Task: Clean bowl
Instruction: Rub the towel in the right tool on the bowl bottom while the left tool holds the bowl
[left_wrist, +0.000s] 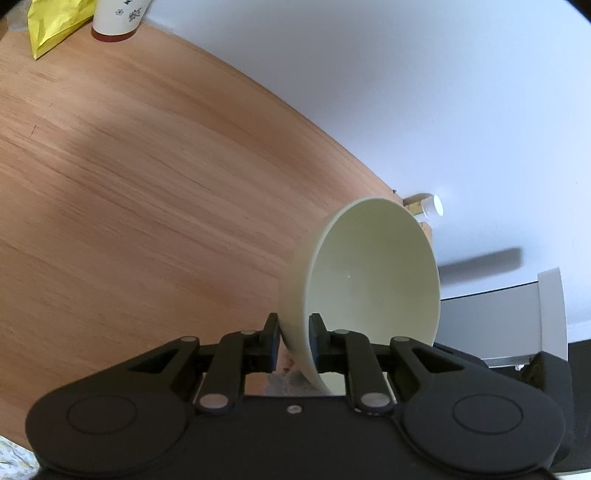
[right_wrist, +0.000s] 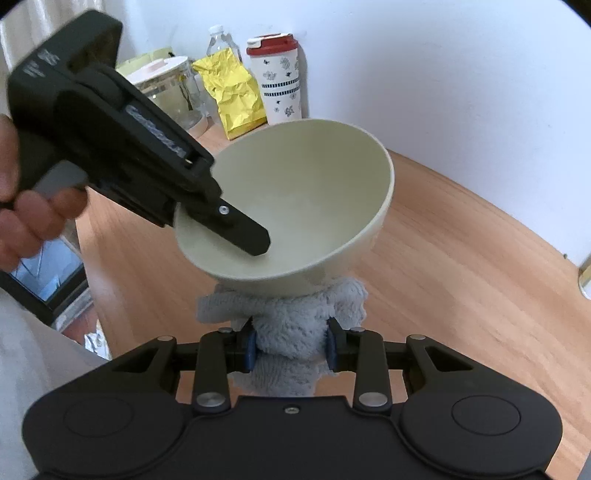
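Observation:
A cream bowl (left_wrist: 373, 273) is held tilted above the wooden table, its rim clamped in my left gripper (left_wrist: 294, 341), one finger inside and one outside the wall. In the right wrist view the bowl (right_wrist: 314, 192) opens toward the camera, with the left gripper's finger (right_wrist: 243, 232) lying inside it. My right gripper (right_wrist: 291, 345) is shut on a grey fluffy cloth (right_wrist: 291, 325), which presses against the underside of the bowl. A bit of the cloth (left_wrist: 284, 380) shows below the bowl in the left wrist view.
At the back of the wooden table (right_wrist: 461, 277) stand a white patterned tumbler with red lid (right_wrist: 279, 81), a yellow bag (right_wrist: 234, 92), a glass jar (right_wrist: 166, 88) and a clear bottle (right_wrist: 219, 42). A white wall lies behind. A plastic bottle (left_wrist: 430, 207) sits past the table's end.

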